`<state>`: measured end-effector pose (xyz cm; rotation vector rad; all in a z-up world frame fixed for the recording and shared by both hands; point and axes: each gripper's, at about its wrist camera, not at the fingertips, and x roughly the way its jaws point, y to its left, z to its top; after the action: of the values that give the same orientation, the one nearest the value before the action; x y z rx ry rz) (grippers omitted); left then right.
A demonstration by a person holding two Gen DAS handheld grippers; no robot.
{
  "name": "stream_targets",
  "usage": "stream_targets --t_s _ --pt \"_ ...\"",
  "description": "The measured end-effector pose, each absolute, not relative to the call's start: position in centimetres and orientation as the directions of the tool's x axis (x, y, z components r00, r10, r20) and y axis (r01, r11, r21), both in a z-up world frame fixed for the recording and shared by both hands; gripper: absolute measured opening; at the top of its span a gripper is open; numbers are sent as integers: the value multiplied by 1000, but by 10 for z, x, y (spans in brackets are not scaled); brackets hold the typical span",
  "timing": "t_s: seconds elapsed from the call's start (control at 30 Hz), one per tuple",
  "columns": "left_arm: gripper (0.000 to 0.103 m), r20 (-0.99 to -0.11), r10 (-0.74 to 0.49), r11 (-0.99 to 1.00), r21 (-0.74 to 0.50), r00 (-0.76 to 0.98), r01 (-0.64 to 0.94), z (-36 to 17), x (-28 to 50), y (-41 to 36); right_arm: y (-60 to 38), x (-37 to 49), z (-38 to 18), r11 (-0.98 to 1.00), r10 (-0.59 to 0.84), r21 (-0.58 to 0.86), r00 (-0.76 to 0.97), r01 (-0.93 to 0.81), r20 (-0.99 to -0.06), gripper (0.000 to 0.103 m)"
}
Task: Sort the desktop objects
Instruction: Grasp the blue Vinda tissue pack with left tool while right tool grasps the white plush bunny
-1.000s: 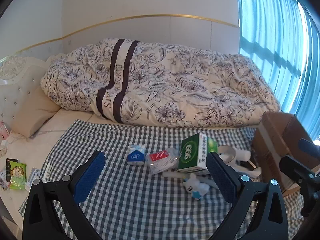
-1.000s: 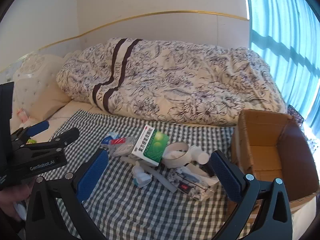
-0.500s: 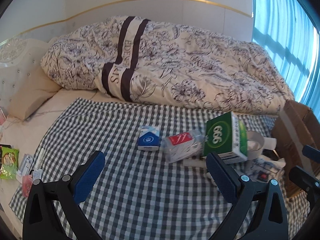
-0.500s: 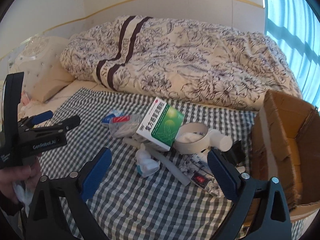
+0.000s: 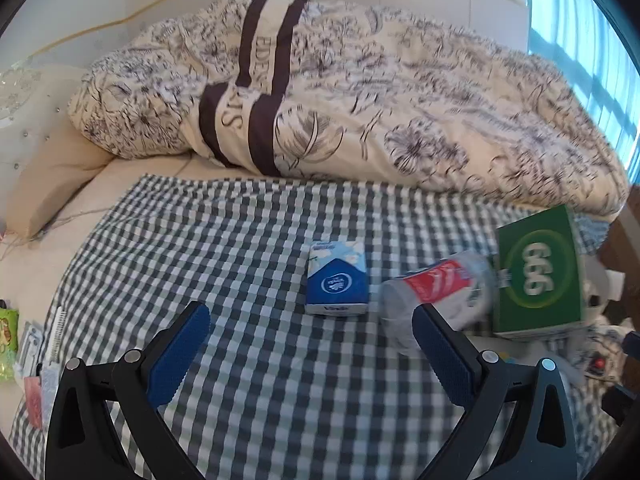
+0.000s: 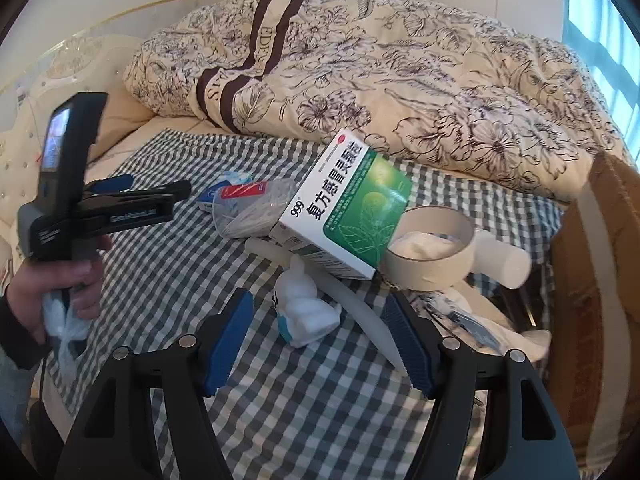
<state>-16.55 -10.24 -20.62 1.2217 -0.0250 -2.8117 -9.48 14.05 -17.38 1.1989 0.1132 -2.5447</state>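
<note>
Bright daylight pours in from the blue curtains (image 5: pixel 592 60) on my right, nearly washing them out there. My left view smears with motion blur: the green box (image 5: pixel 538 276) and the clear bottle (image 5: pixel 436 292) look soft, perhaps the floral quilt (image 5: pixel 400 92) too. My right view is crisper; box lettering reads clean. Both fisheye views bend hard at the rims, corners black. Shadows on the checked cloth (image 6: pixel 168 264) stay faint.

The left gripper (image 5: pixel 310 344) hangs level with its blue-padded jaws spread wide, nothing between them. At about nine o'clock of the right gripper (image 6: pixel 318 338), the person's left hand (image 6: pixel 60 284) clutches the left tool's handle, sleeve at the wrist. The right gripper's jaws gape too, angled downward.
</note>
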Motion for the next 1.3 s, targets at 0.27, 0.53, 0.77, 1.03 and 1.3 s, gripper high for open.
stream_targets --t_s 0.27,0.53,0.77,1.03,1.3 --pt "103 -776 -87 -996 59 -624 66 -249 -197 -109 127 -106 -198 -935 -272 80 -554 346 -787 65" --pt "103 -789 -33 -999 0 -614 53 -267 -222 -117 121 -120 -226 -938 -258 83 -516 338 -817 65" --pt "103 -796 -17 -997 -31 -605 70 -280 -238 -127 115 -125 -244 -940 -237 66 -504 334 -831 65" --pt "103 -794 -64 -997 30 -605 66 -278 -267 -114 111 -130 -248 -948 -206 35 -525 318 -826 66" --pt "73 -791 -69 -995 6 -608 104 -286 -279 -121 104 -134 -251 -945 -186 3 -528 328 -829 64"
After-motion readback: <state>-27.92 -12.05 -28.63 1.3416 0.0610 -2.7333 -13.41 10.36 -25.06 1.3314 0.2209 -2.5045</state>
